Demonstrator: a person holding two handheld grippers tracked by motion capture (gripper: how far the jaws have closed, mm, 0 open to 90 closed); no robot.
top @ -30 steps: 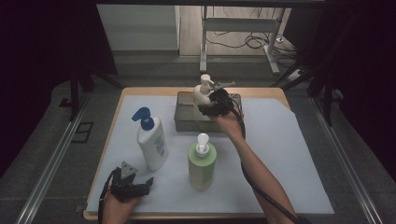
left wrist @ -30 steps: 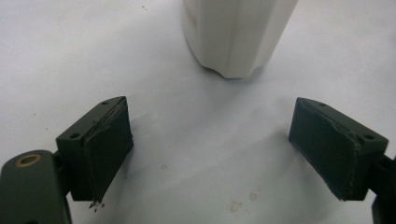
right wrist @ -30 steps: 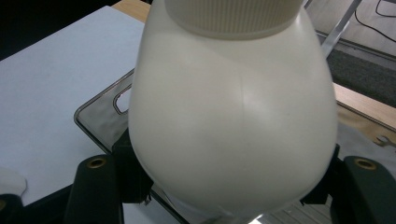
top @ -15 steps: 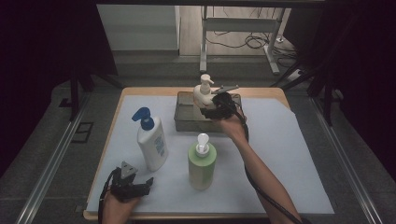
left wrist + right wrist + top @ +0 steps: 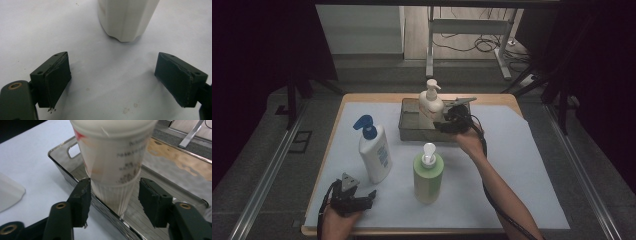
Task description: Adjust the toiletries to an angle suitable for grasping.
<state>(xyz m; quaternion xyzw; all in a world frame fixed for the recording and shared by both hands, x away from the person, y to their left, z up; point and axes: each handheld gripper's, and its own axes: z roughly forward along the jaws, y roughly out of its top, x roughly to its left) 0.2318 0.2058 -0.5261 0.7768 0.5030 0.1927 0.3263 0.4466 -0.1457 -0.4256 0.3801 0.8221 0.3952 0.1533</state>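
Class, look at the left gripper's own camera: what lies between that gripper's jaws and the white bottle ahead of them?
Nothing: in the left gripper view only bare white table cover separates the open left gripper from the white bottle.

Black hand-held gripper (image 5: 447, 121) with brass screws, grey triangular plate, trailing cable.

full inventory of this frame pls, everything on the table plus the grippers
Cream pump bottle: 1, cream-white with red print, standing in the tray, between the right gripper's jaws.
Tray: 1, clear grey, far middle of the table.
Blue-pump bottle: 1, white with blue pump, left of centre.
Green bottle: 1, pale green with white pump, near centre.
Sheet: 1, white, covering the table.
Table: 1, wooden.
Right gripper: 1, black, at the tray, jaws open with gaps beside the bottle, just been closing.
Left gripper: 1, black, near left corner, jaws open.
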